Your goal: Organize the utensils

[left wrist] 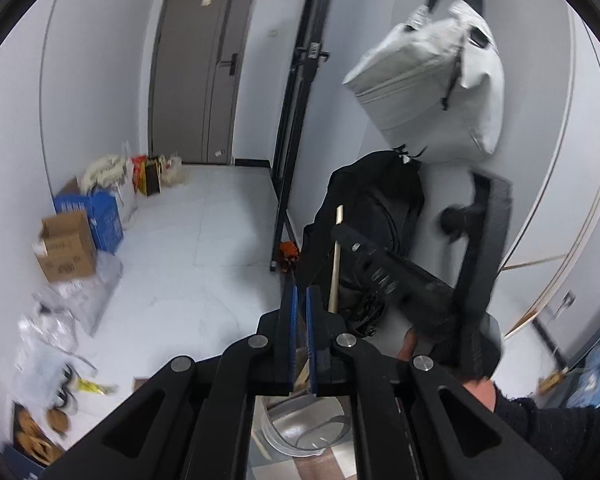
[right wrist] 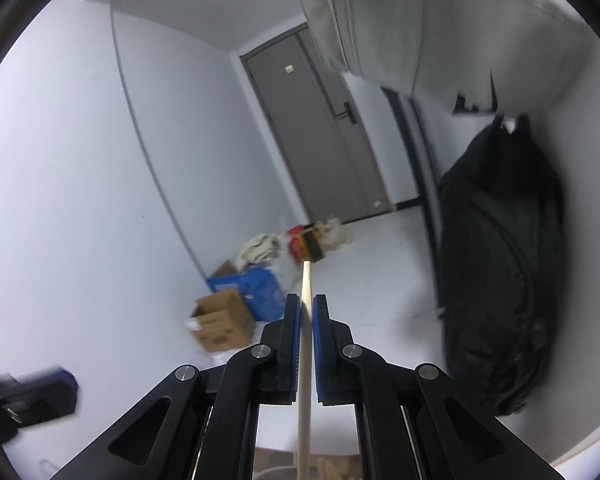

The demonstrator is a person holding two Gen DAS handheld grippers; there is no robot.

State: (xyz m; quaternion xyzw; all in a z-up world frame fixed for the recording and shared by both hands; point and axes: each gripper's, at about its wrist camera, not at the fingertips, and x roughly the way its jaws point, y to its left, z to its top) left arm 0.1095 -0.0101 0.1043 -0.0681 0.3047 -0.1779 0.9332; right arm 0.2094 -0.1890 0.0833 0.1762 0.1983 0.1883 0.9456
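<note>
Right gripper (right wrist: 307, 312) clamping chopstick (right wrist: 306, 284) between fingers; left gripper (left wrist: 302, 300) nearly closed, empty. Keeping stick vertical, lowering into metal container (left wrist: 300, 428) below fingers.

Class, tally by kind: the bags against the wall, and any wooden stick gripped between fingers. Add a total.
Bags: 2, the grey bag and the black backpack
Gripped sticks: 1, the wooden stick in the right gripper
Total: 3
</note>
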